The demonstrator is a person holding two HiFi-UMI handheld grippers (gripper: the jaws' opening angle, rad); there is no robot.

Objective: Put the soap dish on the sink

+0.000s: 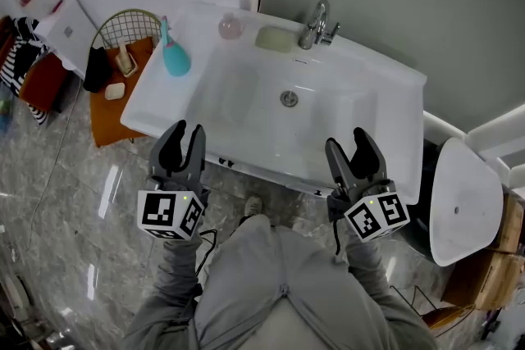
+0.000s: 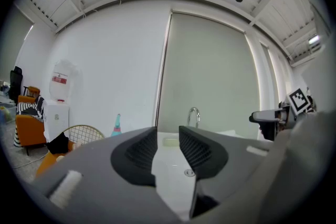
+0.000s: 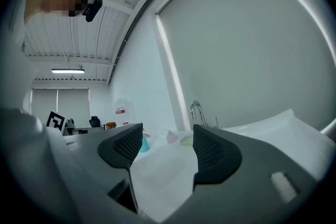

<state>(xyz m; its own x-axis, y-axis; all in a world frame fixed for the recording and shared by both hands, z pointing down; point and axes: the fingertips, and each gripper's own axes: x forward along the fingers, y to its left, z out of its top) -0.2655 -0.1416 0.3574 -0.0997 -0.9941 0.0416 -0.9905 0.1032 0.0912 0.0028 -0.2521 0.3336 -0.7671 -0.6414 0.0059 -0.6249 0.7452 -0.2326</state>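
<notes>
The left tongs [image 1: 185, 130] and right tongs [image 1: 346, 139] hang released and empty before the sink [image 1: 394, 79] - a pale green soap dish [image 1: 275, 38] lies on its back ledge, just beside the faucet [image 1: 317, 22] - so the placing looks done.
</notes>
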